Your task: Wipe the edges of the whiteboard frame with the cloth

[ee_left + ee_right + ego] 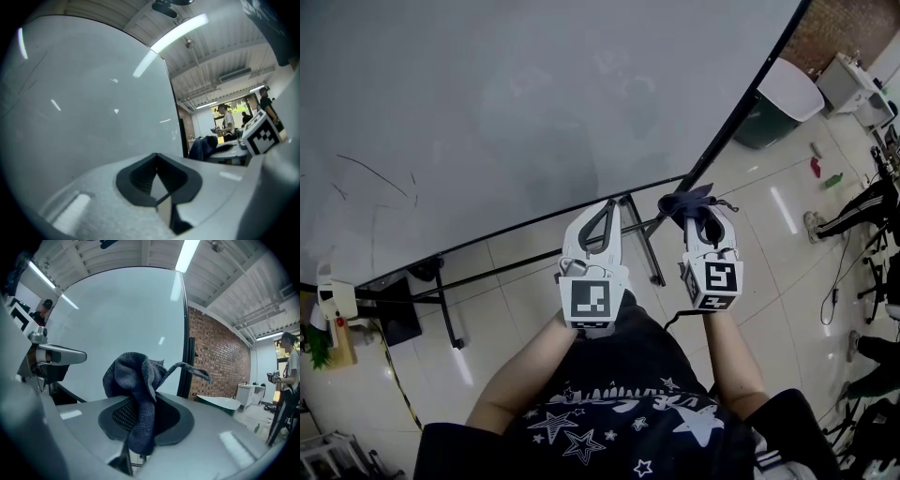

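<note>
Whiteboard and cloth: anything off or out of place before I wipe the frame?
Nothing spilled or damaged. The cloth is bunched in the shut right gripper, one loose corner trailing toward the black frame. A few faint pen strokes mark the whiteboard at its left in the head view.

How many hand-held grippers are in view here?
2. The left hand-held gripper, shut and empty, is at the bottom of the whiteboard; the right hand-held gripper, beside it, clamps the cloth.
</note>
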The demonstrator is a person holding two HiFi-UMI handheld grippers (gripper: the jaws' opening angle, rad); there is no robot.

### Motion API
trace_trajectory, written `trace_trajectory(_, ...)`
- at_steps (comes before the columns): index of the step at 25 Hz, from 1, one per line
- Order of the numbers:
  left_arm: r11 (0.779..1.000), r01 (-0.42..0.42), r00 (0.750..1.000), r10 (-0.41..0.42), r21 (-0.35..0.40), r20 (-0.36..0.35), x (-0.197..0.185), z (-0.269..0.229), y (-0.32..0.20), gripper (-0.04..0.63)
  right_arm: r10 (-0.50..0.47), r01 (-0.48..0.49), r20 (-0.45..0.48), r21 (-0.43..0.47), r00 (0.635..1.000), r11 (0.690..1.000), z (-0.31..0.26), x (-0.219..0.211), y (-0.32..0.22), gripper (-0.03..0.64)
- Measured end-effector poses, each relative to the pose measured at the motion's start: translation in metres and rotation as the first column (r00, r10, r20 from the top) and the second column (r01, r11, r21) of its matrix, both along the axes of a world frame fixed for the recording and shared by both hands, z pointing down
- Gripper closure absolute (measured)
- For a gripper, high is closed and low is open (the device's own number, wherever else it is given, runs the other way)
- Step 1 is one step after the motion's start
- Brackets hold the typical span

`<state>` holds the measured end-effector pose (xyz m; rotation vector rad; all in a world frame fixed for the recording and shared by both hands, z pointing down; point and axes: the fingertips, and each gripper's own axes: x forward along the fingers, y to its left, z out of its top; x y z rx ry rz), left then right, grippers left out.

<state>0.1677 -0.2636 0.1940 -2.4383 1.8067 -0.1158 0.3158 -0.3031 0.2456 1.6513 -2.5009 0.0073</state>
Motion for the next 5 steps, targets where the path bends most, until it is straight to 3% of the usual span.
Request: trace_trajectory(5,1.0,-0.004,1.0,0.004,0.016,0.002,-0.0022,-0.0062,0.0042,0.591,-0.022,0.022,-0.001,0.021,1.0,1.0,-0.0053,-0.0087,0.003,0.543)
